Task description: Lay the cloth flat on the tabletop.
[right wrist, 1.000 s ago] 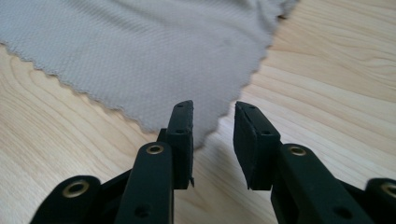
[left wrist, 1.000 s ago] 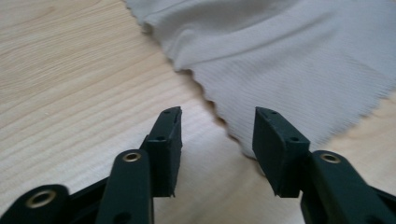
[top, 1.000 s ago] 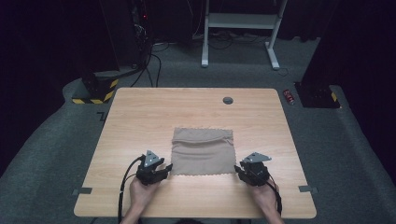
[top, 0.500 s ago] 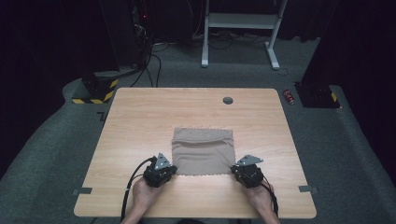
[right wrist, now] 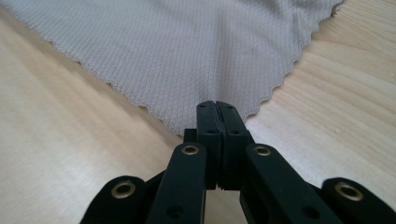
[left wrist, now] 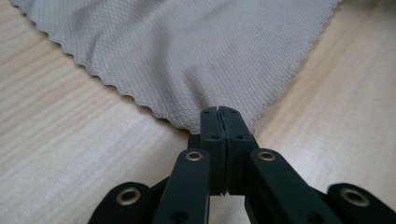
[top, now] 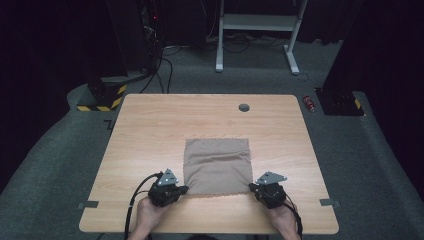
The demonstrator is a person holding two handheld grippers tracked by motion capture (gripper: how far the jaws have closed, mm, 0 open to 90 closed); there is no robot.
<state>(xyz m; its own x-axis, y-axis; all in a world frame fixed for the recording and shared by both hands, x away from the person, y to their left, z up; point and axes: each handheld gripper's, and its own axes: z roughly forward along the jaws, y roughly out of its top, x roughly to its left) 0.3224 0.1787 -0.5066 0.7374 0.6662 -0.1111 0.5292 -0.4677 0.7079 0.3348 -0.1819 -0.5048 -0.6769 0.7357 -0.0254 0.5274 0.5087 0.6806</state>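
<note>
- Pinching one near corner of the cloth (left wrist: 187, 51), the left gripper (left wrist: 218, 112) has its jaws pressed together on the fabric, whose scalloped edge runs away to either side of the tips.
- The right gripper (right wrist: 215, 105) holds the other near corner of the same cloth (right wrist: 187, 46), its jaws closed tight on it in the same way.
- In the high view the cloth (top: 217, 160) lies flat on the wooden table (top: 150, 130), stretching forward from the two sets of jaws and lying between them.
- The left gripper (top: 181, 189) sits at the cloth's near left corner, the right gripper (top: 254, 187) at its near right corner, both low over the table.
- A hand (top: 147, 216) holds the left gripper from behind, and the other hand (top: 281, 219) holds the right one.
- A small dark round hole (top: 244, 107) shows in the table well beyond the cloth's far edge.
</note>
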